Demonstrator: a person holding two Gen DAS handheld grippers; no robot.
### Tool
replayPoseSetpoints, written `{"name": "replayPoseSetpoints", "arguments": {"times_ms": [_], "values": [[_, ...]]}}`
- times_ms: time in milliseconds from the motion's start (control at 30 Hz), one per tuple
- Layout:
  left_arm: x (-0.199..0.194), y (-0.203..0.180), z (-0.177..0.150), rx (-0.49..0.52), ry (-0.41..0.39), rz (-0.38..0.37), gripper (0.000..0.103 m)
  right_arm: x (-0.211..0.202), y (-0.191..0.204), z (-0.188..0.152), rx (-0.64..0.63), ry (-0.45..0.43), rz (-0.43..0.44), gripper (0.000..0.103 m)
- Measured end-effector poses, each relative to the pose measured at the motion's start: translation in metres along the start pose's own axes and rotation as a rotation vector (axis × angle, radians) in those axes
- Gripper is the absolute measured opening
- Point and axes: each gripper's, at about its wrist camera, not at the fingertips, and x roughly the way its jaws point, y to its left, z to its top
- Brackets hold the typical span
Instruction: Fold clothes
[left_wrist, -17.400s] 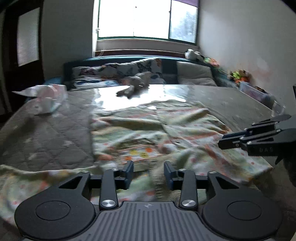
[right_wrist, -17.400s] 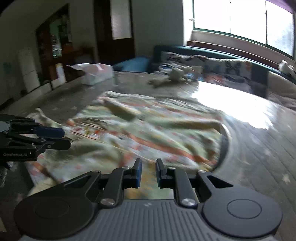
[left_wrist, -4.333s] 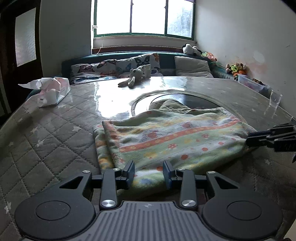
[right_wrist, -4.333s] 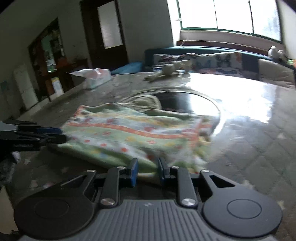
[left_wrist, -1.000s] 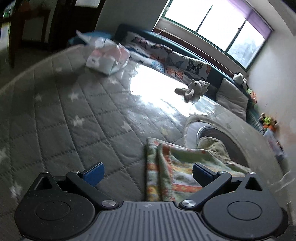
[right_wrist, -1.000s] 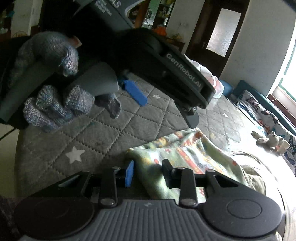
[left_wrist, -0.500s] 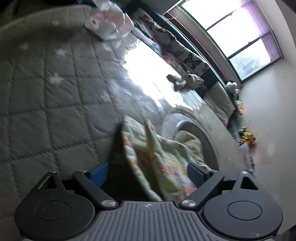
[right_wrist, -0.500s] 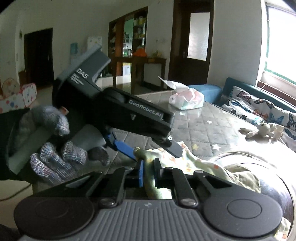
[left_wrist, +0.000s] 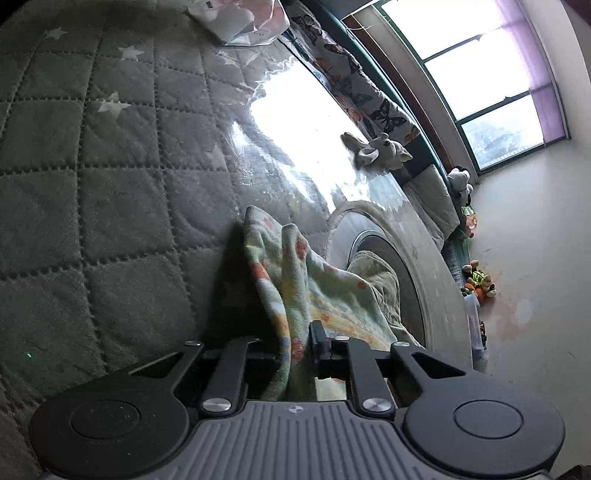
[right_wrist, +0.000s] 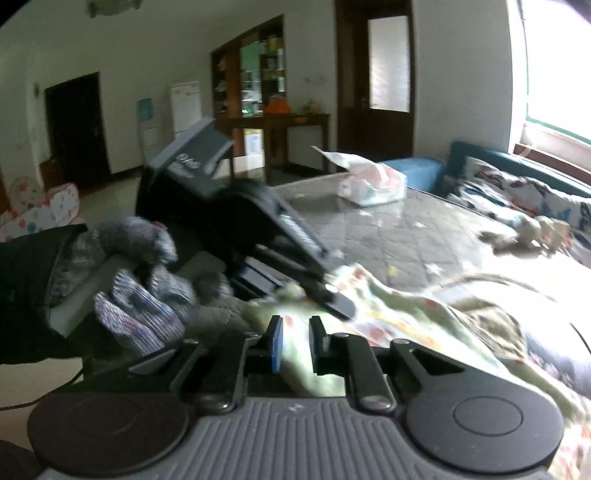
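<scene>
A folded green garment with orange dots lies on the grey quilted table cover. Its near edge stands up between my left gripper's fingers. The jaws are closing and pinch the cloth. In the right wrist view the same garment runs into my right gripper, whose jaws are opening slightly while cloth still fills the gap between the pads. The left gripper, held by a gloved hand, bites the cloth just beyond my right fingertips.
A round glass turntable lies under the garment's far end. A tissue pack sits at the far corner of the table. A plush toy lies near the back edge, with a cushioned sofa behind it.
My left jaws went from wide open to pinched on the garment's edge. My right gripper rose a little and rolled with the cloth, and the cloth edge is lifted off the table.
</scene>
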Motion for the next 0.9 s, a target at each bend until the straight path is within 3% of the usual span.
{"name": "replayPoseSetpoints", "arguments": {"times_ms": [467, 567, 767, 867, 900], "values": [[-0.002, -0.003, -0.004, 0.028, -0.014, 0.010, 0.016, -0.040, -0.140, -0.060, 0.340, 0.050, -0.478, 0.026], [0.000, -0.005, -0.003, 0.036, -0.016, 0.014, 0.016, -0.041, -0.156, -0.069, 0.388, 0.049, -0.530, 0.033], [0.000, -0.007, -0.004, 0.056, -0.020, 0.020, 0.016, -0.038, -0.168, -0.078, 0.472, 0.040, -0.548, 0.040], [0.001, -0.010, -0.005, 0.073, -0.025, 0.028, 0.016, -0.035, -0.166, -0.076, 0.480, 0.042, -0.529, 0.035], [0.001, -0.011, -0.005, 0.080, -0.027, 0.031, 0.016, -0.035, -0.165, -0.076, 0.485, 0.042, -0.512, 0.025]]}}
